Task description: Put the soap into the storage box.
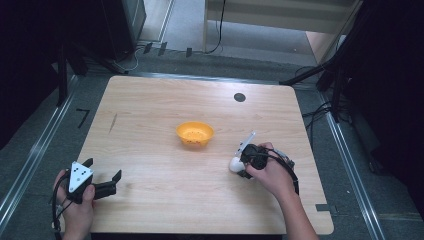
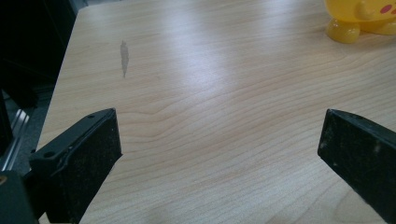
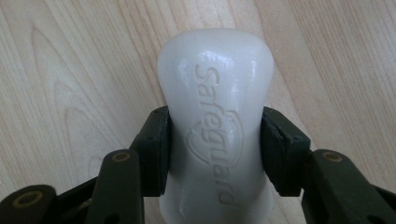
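Observation:
A white bar of soap [image 3: 215, 126] with "Safeguard" embossed on it lies on the wooden table [image 1: 150, 100]; it also appears as the white soap [image 1: 236, 164] at the right of the high view. My right gripper [image 1: 242, 165] points down at it, and both jaws press its narrow waist. An orange bowl [image 1: 195, 133] sits mid-table, up and to the left of the soap. At the table's front left corner my left gripper [image 1: 103, 170] rests wide open with nothing between its jaws; its black fingers [image 2: 84, 154] frame bare wood.
A small black disc [image 1: 240, 97] lies near the table's far edge. A grey smudge [image 2: 124, 56] marks the wood on the left side. The orange bowl's foot [image 2: 343, 30] stands at the top right of the left gripper view. Dark stands and cables surround the table.

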Available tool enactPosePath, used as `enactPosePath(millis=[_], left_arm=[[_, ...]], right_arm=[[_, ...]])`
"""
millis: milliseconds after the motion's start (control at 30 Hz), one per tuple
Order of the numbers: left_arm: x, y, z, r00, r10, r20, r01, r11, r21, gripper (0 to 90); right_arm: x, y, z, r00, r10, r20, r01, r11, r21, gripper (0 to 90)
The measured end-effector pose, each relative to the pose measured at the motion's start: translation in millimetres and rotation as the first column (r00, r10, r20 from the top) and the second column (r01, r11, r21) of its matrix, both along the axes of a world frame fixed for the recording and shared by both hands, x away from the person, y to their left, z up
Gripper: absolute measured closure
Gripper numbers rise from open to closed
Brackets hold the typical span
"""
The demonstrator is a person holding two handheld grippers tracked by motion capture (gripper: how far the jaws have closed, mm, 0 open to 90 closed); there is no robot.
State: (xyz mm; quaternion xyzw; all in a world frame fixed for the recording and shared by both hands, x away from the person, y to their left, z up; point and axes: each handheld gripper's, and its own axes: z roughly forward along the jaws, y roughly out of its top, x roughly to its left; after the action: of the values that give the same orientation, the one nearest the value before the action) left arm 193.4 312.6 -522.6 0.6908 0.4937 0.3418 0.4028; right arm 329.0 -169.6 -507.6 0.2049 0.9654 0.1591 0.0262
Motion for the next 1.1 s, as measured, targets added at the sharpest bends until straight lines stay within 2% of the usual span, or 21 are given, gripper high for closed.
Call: enactPosePath(millis=[700,1100], left_arm=[[0.1,-0.3,-0.1,1.0000,-0.006,0.001,0.006,1.0000,0.003,0.0],[0.1,-0.1,-0.1,1.0000,-0.006,0.000,0.006,1.0000,0.000,0.0]], right_arm=[[2.8,-0.5,1.2,0.9999,-0.012,-0.003,0.012,1.000,0.004,50.8],[8.1,5.5,24.6,0.9996,0.012,0.026,-0.012,1.000,0.014,50.9]])
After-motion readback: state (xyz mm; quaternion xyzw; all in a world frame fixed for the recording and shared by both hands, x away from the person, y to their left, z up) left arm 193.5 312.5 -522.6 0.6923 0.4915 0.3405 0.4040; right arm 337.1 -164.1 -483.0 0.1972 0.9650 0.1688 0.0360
